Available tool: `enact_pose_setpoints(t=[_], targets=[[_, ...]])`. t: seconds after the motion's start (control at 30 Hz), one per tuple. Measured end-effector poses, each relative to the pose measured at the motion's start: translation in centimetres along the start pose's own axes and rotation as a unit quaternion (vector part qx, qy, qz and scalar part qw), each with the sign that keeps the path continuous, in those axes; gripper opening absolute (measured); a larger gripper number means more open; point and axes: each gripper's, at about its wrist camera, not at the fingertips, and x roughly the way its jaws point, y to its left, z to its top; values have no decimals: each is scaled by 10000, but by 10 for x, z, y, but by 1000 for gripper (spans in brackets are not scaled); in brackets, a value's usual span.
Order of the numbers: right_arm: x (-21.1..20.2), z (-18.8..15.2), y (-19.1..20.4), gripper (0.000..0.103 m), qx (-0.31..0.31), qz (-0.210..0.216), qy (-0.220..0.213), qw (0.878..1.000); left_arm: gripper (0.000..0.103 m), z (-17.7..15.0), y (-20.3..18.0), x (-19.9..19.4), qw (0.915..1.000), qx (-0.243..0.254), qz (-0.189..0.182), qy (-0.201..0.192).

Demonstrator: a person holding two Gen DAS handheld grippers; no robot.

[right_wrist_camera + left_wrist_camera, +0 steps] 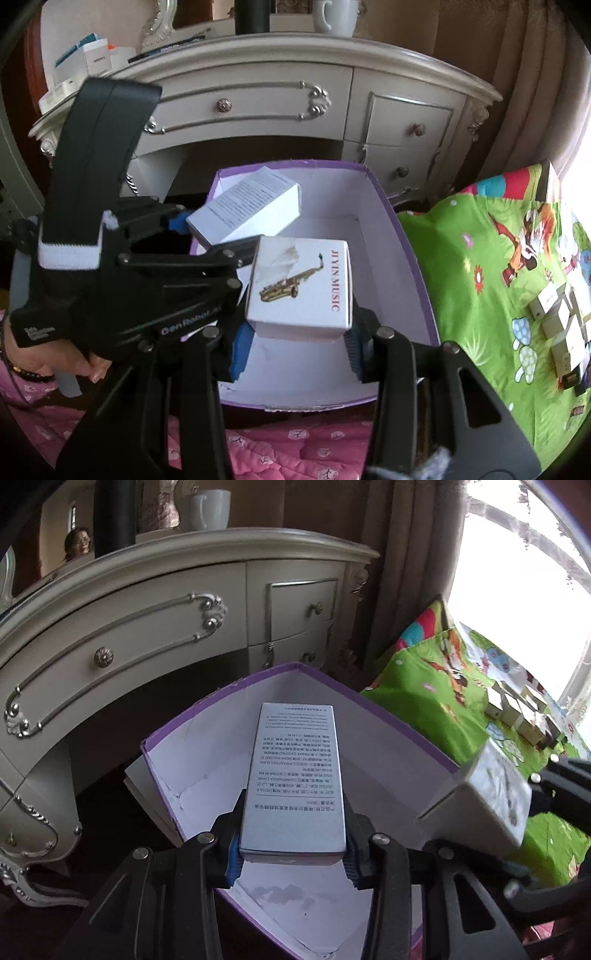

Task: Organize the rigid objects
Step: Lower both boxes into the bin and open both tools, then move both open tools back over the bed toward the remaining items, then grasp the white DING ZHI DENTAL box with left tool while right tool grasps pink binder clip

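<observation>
The left gripper [291,853] had its blue pads closed against the near end of a long white carton [295,771] printed with small text, the jaws only narrowly apart and pressing both long sides. The carton jutted forward from the fingers over the open purple-edged box [207,709], above its white interior, its far end nearer the back wall; seen from the right wrist, this same carton [247,210] hung tilted over the box's left rear corner.

The right gripper [295,349] likewise clamped a squarer white box [301,284] showing a saxophone and the words "JI YIN MUSIC", gripped at its near end between the blue pads, jaws narrowly apart. It hung over the middle of the purple-edged box [399,236], just beside and below the left gripper's carton, the two nearly touching. The box floor beneath looked bare apart from scuffs.

A hand [55,354] held the left gripper's handle. Behind the box stood a cream dressing table [288,92] with ornate drawer pulls and a white mug [338,16] on top. To the right lay a green cartoon-printed cover [472,266] with a cluster of small cartons [561,325] on it, well apart from both grippers; a pink quilt [295,450] lay in the foreground
</observation>
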Motion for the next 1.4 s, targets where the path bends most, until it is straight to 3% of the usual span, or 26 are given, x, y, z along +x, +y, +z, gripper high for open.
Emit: enact_pose_setpoints(t=[0.13, 0.2, 0.43, 0.63, 0.73, 0.83, 0.93, 1.07, 1.2, 1.27, 1.4], targets=[[6, -4, -12, 67, 310, -73, 58, 9995, 73, 2, 2, 3, 9998, -85, 153, 40], [2, -9, -22, 72, 528, 29, -6, 9986, 78, 4, 3, 1, 9999, -136, 83, 4], [-19, -24, -63, 76, 1203, -20, -251, 9924, 80, 9, -20, -1, 10000, 30, -61, 41], [-42, -73, -134, 85, 2107, -700, -353, 9744, 84, 10, -75, 10, 9964, 488, -605, 328], [-57, -113, -177, 85, 2768, -1256, -217, 9524, 84, 9, -127, 22, 9869, 952, -1124, 664], [-81, -164, -223, 85, 3605, -1672, -215, 9174, 84, 9, -184, 36, 9721, 1402, -1674, 860], [-105, -209, -261, 85, 4329, -2076, -197, 8770, 84, 7, -242, 51, 9603, 1841, -1933, 812], [-123, -253, -289, 85, 4902, -2086, -278, 8458, 84, 11, -298, 75, 9538, 2052, -2045, 790], [-130, -265, -292, 90, 4810, -2169, -601, 8473, 84, 22, -340, 82, 9487, 1989, -2331, 775], [-127, -264, -286, 95, 4663, -2249, -664, 8530, 84, 32, -367, 76, 9419, 2265, -2446, 400], [-115, -253, -281, 98, 4352, -2502, -315, 8643, 84, 51, -408, 79, 9288, 2862, -2327, -345]])
